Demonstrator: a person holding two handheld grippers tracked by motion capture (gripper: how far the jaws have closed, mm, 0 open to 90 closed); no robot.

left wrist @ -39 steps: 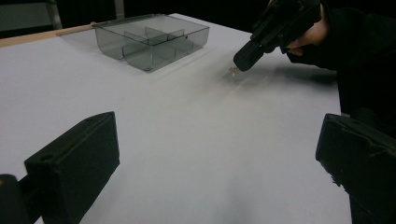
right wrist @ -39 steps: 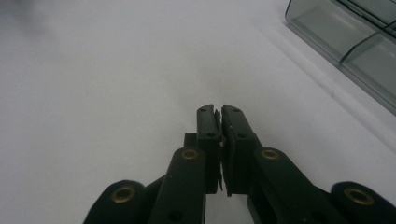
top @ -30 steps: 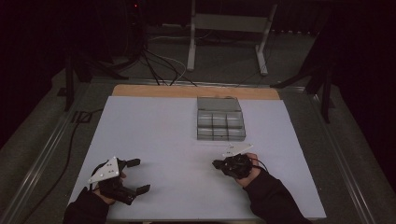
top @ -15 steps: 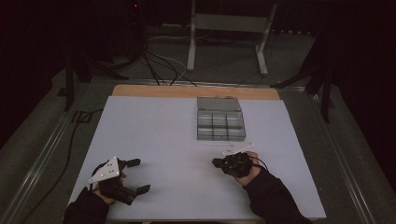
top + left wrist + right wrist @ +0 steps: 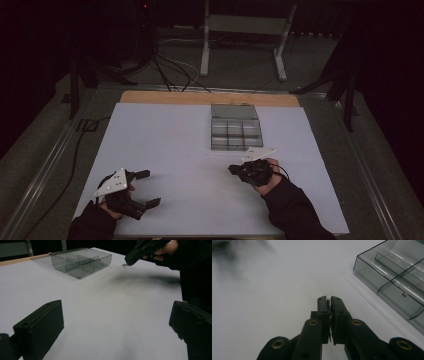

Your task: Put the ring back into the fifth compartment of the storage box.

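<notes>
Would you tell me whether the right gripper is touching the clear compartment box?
Apart. The high view shows white table between the right gripper and the clear compartment box.

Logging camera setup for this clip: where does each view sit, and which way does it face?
High view: above the person's side, looking forward and down on the white table; both forearms show.
Left gripper view: on the left gripper, jaws wide apart, facing the compartment box and right gripper.
Right gripper view: on the right gripper, jaws closed.
All share the box.

Left gripper (image 5: pixel 145 189) sits low with jaws spread wide; right gripper (image 5: pixel 235 169) (held in a dark-sleeved hand) has jaws pressed together.
</notes>
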